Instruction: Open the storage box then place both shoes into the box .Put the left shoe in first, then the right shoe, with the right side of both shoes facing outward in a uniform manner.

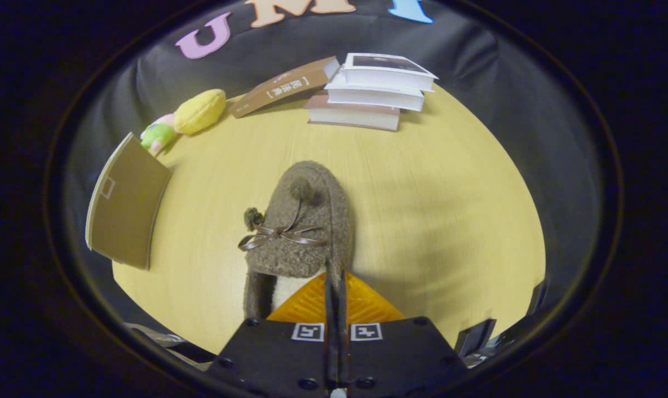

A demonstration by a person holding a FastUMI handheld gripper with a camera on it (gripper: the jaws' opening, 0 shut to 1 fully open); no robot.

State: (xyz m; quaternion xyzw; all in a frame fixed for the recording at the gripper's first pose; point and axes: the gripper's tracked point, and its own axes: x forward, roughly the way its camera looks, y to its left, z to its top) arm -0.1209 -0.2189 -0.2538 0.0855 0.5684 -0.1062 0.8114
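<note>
The gripper [335, 282] is seen at lower centre with its fingers clenched on the right rim of the brown shoe [303, 232], which extends ahead over the table [433, 210].

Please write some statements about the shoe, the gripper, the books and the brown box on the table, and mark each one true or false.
1. The gripper has its fingers closed together on the rim of the fuzzy brown shoe. True.
2. The shoe carries a ribbon bow and pompoms. True.
3. The shoe already lies inside the brown box. False: it is on the wooden table, apart from the box, which stands to its left.
4. Three books form a stack beyond the shoe. True.
5. The yellow plush toy sits on top of the stack. False: it lies on the table, beyond the box.
</note>
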